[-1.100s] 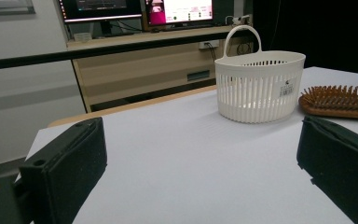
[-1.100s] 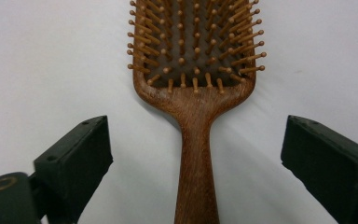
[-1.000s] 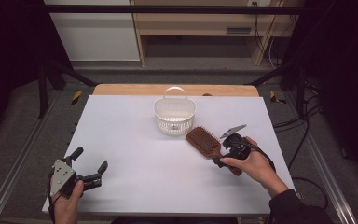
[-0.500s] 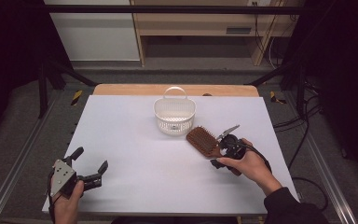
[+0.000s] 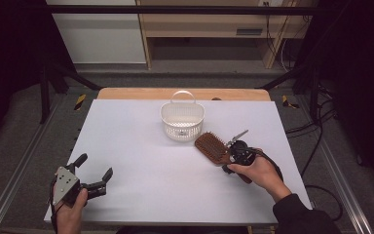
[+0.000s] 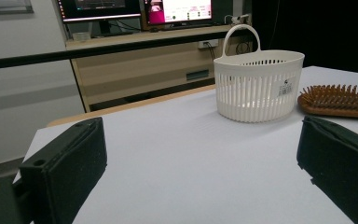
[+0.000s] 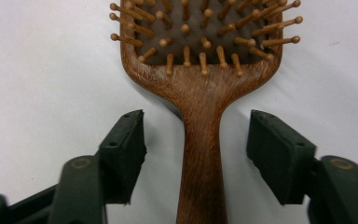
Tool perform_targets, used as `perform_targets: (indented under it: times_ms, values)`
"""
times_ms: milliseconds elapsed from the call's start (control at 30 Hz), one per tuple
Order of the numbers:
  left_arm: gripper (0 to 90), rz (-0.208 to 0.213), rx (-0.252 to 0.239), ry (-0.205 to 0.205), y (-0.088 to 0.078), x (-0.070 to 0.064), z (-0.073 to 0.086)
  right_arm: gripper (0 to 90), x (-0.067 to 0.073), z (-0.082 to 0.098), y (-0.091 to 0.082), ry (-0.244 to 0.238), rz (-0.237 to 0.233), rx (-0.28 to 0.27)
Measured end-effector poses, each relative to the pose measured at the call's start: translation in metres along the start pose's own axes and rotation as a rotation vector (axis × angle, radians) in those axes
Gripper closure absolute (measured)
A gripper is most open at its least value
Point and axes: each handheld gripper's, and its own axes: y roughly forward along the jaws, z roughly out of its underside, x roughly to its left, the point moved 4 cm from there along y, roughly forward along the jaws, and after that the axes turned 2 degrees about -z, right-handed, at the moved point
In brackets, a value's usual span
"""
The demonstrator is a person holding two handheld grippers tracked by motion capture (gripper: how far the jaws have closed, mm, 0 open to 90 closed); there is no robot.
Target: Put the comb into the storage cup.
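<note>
A brown wooden hairbrush [image 5: 211, 146] lies bristles-up on the white table [image 5: 141, 146], right of centre. My right gripper [image 5: 234, 157] sits over its handle. In the right gripper view the handle [image 7: 201, 140] runs up between the two black pads [image 7: 123, 144] with white table showing on both sides, so neither pad touches it. These jaws have just been closing around the handle. My left gripper [image 5: 96, 165] rests open at the near left corner with nothing between its jaws. The left gripper view looks across the table at the brush head [image 6: 340, 100].
A white slotted plastic basket [image 5: 182, 122] with a hoop handle stands just behind the brush, and it shows again in the left gripper view [image 6: 258, 84]. Beyond the table's wooden far edge [image 5: 175, 92] are a cabinet and cables on the floor.
The right gripper's jaws have narrowed around the brush handle and the hand has settled slightly toward it. The left hand, the brush and the basket have stayed put.
</note>
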Motion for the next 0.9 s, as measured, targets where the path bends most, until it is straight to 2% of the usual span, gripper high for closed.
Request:
perform_targets:
  times_ms: [233,733,767,900]
  values:
    - [1.2,0.001,0.000,0.001,0.0001,0.0000,0.0001,49.0,-0.0020,-0.0018,0.0013,-0.009,-0.003,0.030]
    - [1.2,0.005,0.001,0.003,0.0005,-0.0011,0.0000,65.4,-0.0028,-0.0073,0.0026,-0.019,0.000,0.067]
    - [1.2,0.004,0.001,0.004,0.0005,-0.0012,0.0000,68.9,-0.0021,-0.0078,0.0025,-0.023,0.000,0.075]
    - [1.2,0.005,0.000,0.003,0.0002,-0.0012,-0.0003,71.1,-0.0010,-0.0093,0.0028,-0.026,0.002,0.094]
